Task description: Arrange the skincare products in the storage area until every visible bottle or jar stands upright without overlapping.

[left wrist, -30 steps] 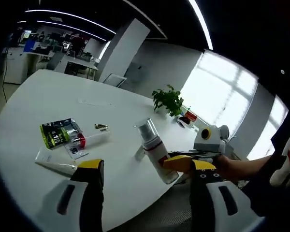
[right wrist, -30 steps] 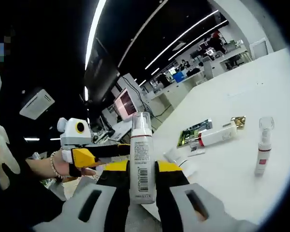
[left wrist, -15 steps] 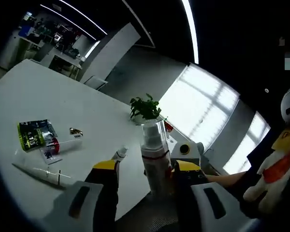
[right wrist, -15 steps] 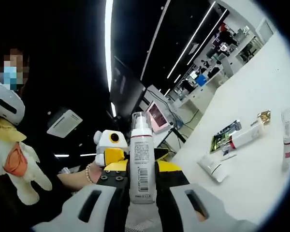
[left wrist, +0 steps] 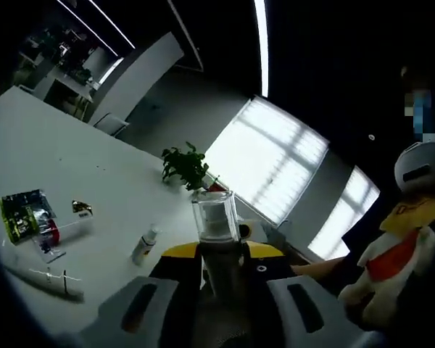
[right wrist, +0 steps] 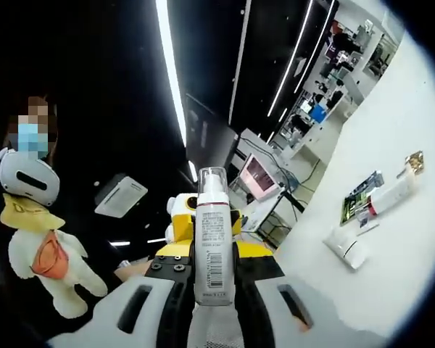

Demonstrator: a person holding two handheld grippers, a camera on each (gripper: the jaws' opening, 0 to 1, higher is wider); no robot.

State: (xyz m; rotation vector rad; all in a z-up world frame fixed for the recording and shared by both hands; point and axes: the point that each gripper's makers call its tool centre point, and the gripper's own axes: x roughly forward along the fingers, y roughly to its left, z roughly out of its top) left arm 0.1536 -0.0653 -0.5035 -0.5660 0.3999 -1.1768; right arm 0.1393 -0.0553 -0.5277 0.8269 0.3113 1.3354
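Pump bottle (right wrist: 214, 246), barcode label showing, clamped between both grippers' (right wrist: 213, 262) (left wrist: 221, 255) jaws.

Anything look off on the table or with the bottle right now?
Yes. The pump bottle is held off the table between both grippers' jaws at once, left gripper and right gripper. On the table, a white tube and a smaller bottle lie flat rather than upright.

Both fisheye views are dim and bowed at the edges, lit by ceiling light strips (right wrist: 172, 80) and a glaring, washed-out window (left wrist: 264, 168), with the white bench (left wrist: 51, 167) bright, the near bottle (left wrist: 217, 246) dark and backlit, and far things soft.
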